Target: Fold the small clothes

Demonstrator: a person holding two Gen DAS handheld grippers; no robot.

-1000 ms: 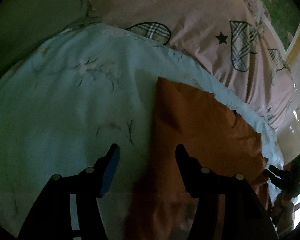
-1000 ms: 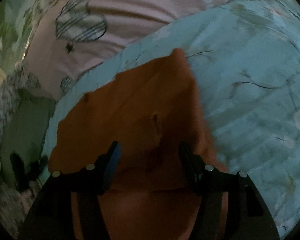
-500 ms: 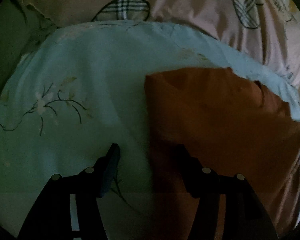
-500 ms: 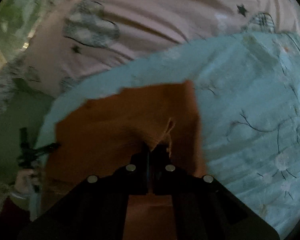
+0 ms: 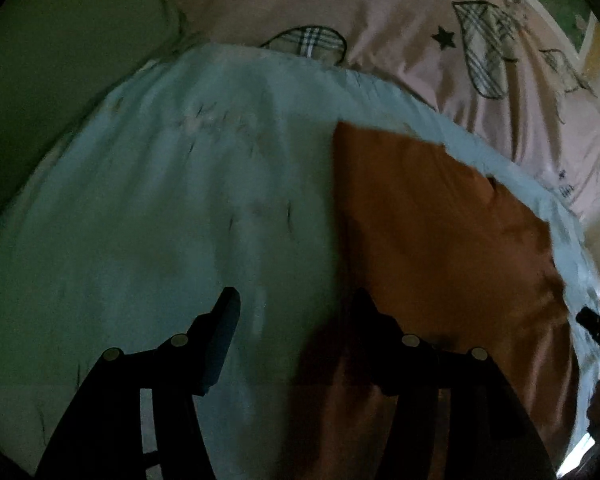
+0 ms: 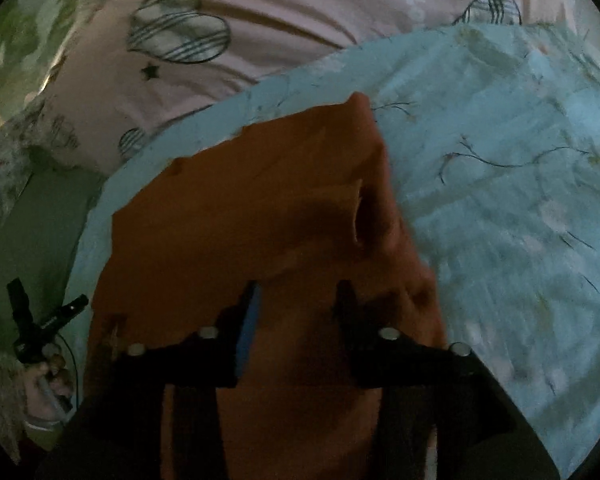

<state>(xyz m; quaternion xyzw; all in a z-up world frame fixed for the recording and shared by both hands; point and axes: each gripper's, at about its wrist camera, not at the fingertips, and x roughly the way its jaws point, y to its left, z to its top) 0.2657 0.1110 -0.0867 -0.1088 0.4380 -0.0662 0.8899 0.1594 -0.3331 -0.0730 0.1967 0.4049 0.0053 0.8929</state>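
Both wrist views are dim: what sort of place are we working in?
Most likely a bedroom, working on a bed. The orange garment lies on a pale blue floral sheet, a pink cover with plaid hearts and stars lies beyond it, and green patterned bedding shows at the edge.

The right tongs (image 6: 296, 300), pinched on the orange garment (image 6: 260, 208) half a second ago, now gape apart above it, a raised pucker at one o'clock.

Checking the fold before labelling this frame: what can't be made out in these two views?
- Orange garment, right wrist view: near edge hidden behind the open right tool.
- Orange garment, left wrist view: right side cut by frame edge; left tool covers its near corner.
- Light blue sheet: print motion-blurred.
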